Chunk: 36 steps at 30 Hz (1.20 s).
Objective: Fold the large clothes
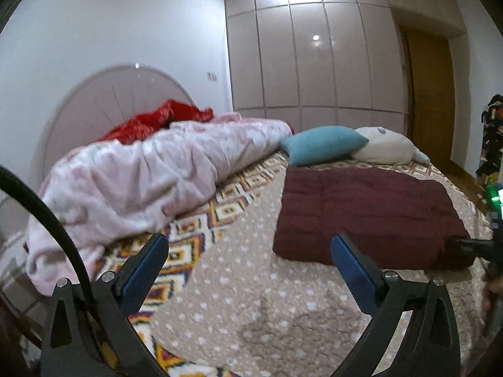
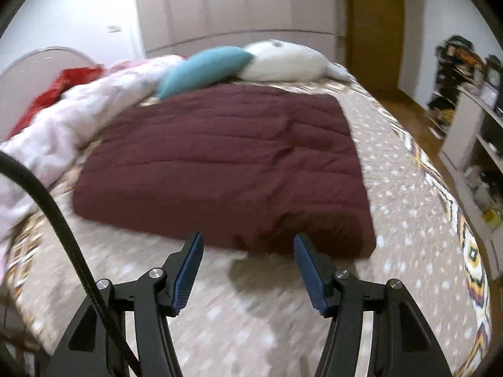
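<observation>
A dark maroon quilted garment [image 2: 226,163] lies folded into a flat rectangle on the bed; it also shows in the left wrist view [image 1: 367,213]. My right gripper [image 2: 248,242] is open and empty, its fingertips just short of the garment's near edge, above the bedspread. My left gripper [image 1: 251,245] is open and empty, held above the bedspread to the left of the garment's near left corner. The right gripper's body shows at the right edge of the left wrist view [image 1: 478,248], beside the garment's near right corner.
The bed has a beige spotted bedspread [image 2: 408,220] with a patterned border. A crumpled pink-white duvet [image 1: 151,176], red cloth [image 1: 157,119], a teal pillow [image 2: 204,69] and a white pillow [image 2: 283,62] lie toward the headboard. Shelves [image 2: 471,132] stand at right.
</observation>
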### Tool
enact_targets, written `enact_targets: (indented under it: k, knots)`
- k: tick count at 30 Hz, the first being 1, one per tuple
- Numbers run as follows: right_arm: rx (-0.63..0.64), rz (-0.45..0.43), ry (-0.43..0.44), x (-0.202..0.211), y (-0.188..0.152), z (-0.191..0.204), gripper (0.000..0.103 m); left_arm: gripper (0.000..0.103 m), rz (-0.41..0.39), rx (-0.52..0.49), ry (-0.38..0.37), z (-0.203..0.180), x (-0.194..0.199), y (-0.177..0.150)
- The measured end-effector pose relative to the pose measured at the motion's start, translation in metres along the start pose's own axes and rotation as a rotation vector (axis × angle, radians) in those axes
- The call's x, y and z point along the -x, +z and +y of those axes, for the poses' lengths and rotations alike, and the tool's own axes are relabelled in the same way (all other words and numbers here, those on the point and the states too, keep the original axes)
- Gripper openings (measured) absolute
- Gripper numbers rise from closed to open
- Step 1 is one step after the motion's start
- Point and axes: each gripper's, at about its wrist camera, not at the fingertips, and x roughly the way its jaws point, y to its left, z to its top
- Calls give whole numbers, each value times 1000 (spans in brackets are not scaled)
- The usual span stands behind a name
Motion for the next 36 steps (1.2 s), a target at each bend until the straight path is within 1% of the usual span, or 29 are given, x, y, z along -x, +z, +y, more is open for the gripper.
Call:
enact_targets:
  k: [3, 4, 6, 8, 9, 10, 11, 12, 13, 15, 17, 20, 21, 22, 23, 25, 26, 29, 31, 33, 34, 36]
  knots:
    - [-103, 99, -1, -52, 8, -33, 64, 103, -2, -1, 13, 1, -8, -5]
    - [-155, 125, 29, -67, 8, -47, 63, 103, -6, -4, 19, 1, -10, -6]
    - [-209, 137, 74, -76, 9, -61, 61, 103, -10, -3, 20, 2, -17, -8]
    - [-216, 138, 79, -69, 15, -66, 60, 103, -1, 4, 12, 1, -28, -11]
    - [-228, 111, 83, -59, 19, -68, 60, 103, 2, 9, 11, 1, -32, -12]
    - [-257, 40, 104, -43, 27, -73, 60, 103, 6, 11, 13, 1, -34, -13]
    - [-274, -1, 119, -34, 34, -75, 61, 103, 13, 9, 14, -2, -40, -15]
    - [-279, -23, 120, -30, 46, -76, 61, 103, 18, 2, 13, -6, -46, -16]
    - [-270, -26, 105, -31, 57, -75, 61, 103, 17, -5, 11, -10, -49, -18]
    - [-206, -21, 47, -49, 86, -66, 61, 103, 7, -19, 7, -17, -52, -20]
    - [-145, -5, -21, -75, 109, -57, 61, 103, -7, -33, 2, -23, -53, -23]
    - [-129, 55, -100, -126, 134, -56, 62, 103, -32, -37, -12, -27, -53, -24]
    - [-134, 81, -119, -139, 136, -57, 65, 103, -39, -32, -21, -27, -53, -24]
    - [-145, 124, -133, -157, 139, -60, 73, 103, -48, -24, -26, -27, -52, -23]
    - [-151, 132, -143, -161, 137, -63, 74, 103, -59, -15, -26, -26, -50, -22]
    - [-157, 115, -147, -154, 140, -64, 74, 103, -73, -4, -11, -25, -47, -20]
    - [-156, 108, -132, -146, 140, -64, 74, 103, -77, 0, 6, -24, -45, -19]
    - [-160, 59, -61, -98, 129, -60, 74, 103, -88, 28, 3, -19, -34, -15]
    - [-129, 25, -33, -54, 111, -53, 74, 103, -109, 67, -11, -11, -19, -11]
    - [-78, -7, -42, -22, 92, -43, 74, 103, -137, 117, -25, -1, -3, -7]
    - [-46, -27, -55, 1, 75, -37, 76, 103, -142, 133, -28, 2, 3, -5]
    - [-32, -71, -58, 36, 50, -29, 78, 103, -155, 146, -24, 7, 19, 1]
